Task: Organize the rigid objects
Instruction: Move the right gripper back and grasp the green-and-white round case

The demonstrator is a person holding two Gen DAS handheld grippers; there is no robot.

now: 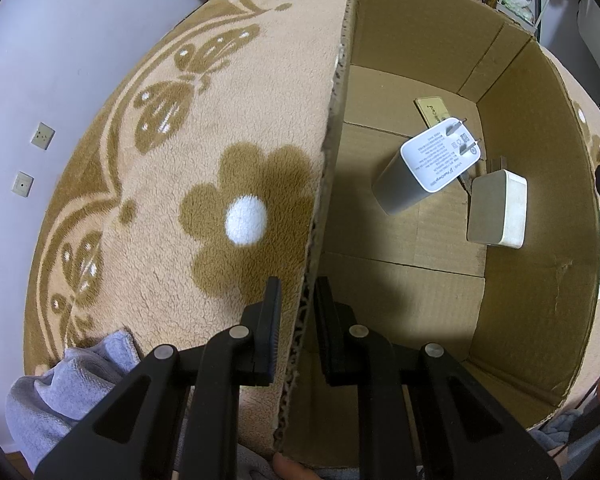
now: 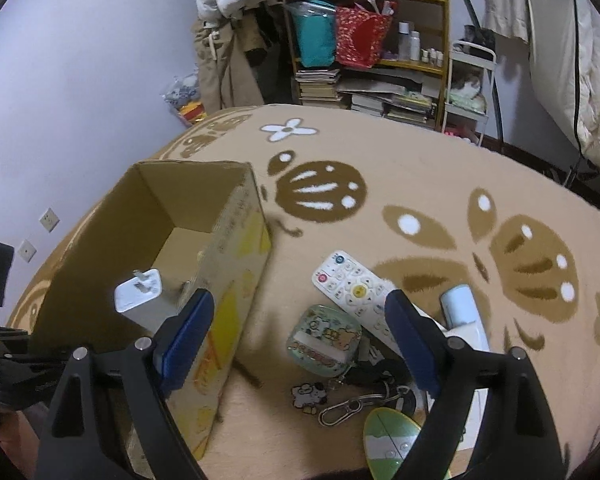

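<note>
Across a beige blanket patterned with brown butterflies and flowers stands an open cardboard box, its far edge cut off in the left wrist view. The left tool is clamped on the box's near wall, one finger outside and one inside. On the box floor lie a white charger with its two prongs up, its label text too small to read, and just beside it a second white adapter on its side; a tan card with unreadable script is partly hidden behind the charger. The box's outer side carries yellow print that cannot be made out.

The right tool hangs with its blue-padded fingers wide apart, holding nothing, above loose items right of the box: a white remote, a pale blue object partly hidden by a finger, a cartoon-printed case, a metal carabiner with a charm, and a green-and-white oval piece cut off at the frame bottom. Bare blanket stretches beyond the remote.
</note>
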